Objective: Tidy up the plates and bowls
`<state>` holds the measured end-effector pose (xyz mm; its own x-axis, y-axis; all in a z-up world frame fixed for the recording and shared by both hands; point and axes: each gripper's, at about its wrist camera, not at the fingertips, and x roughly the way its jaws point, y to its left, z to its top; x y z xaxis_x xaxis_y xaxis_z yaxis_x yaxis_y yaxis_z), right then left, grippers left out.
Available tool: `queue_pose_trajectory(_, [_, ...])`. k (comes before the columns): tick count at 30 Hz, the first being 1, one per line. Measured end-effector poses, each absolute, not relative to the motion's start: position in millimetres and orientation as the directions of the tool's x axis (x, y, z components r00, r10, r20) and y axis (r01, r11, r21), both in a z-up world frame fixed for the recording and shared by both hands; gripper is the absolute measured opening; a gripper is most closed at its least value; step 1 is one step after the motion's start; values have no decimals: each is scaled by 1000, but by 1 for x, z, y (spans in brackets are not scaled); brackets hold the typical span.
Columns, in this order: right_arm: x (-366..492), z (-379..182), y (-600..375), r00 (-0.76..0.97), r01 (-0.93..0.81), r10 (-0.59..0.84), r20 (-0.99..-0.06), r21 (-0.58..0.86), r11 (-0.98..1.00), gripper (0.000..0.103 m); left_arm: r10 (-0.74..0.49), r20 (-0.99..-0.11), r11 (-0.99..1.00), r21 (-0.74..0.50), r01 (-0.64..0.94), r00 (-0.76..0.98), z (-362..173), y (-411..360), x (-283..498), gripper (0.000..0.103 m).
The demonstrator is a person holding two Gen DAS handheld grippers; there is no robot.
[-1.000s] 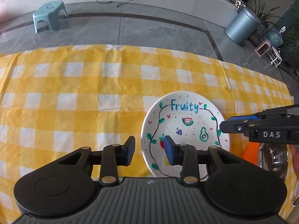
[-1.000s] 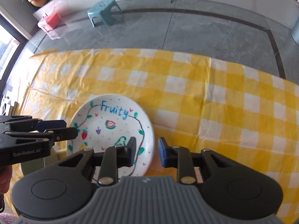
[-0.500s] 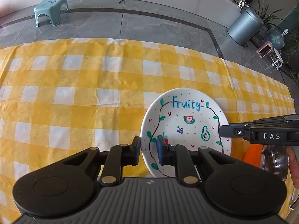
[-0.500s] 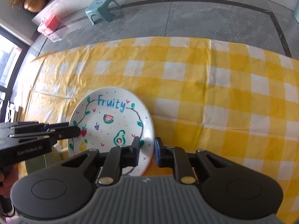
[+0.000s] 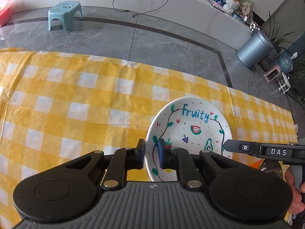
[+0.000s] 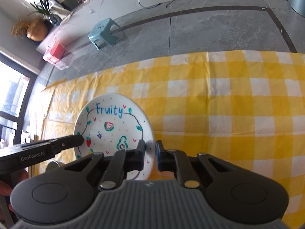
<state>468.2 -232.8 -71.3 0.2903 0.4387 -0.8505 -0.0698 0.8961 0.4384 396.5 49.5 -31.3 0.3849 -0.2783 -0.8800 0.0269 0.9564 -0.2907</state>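
A white plate painted with fruit and the word "Fruity" is over the yellow checked tablecloth. My left gripper straddles the plate's left rim, one pad outside and one on the painted face; its jaws are closing and press on the rim. The right gripper reaches in from the right at the opposite rim. In the right wrist view the plate sits left of centre and my right gripper is shut on its right rim. The left gripper comes in from the left edge.
A shiny metal bowl and something orange lie under the right gripper, near the table's right end. A second bowl shows below the left gripper. Beyond the table's far edge are grey floor, a teal stool and a bin.
Both grippers' jaws have drawn together from wide open onto the plate's opposite rims. Both wrists rolled a little, and more of the room shows above the table.
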Motion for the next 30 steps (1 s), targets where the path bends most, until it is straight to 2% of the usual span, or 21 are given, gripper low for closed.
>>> queue_pose_trajectory(15, [445, -30, -237, 364, -52, 468, -805, 484, 874, 7, -271, -859, 952, -305, -9, 435, 6, 58, 378, 14])
queue_pose_trajectory(30, [338, 30, -223, 379, -101, 502, -777, 505, 857, 6, -251, -850, 952, -304, -42, 464, 58, 81, 279, 14])
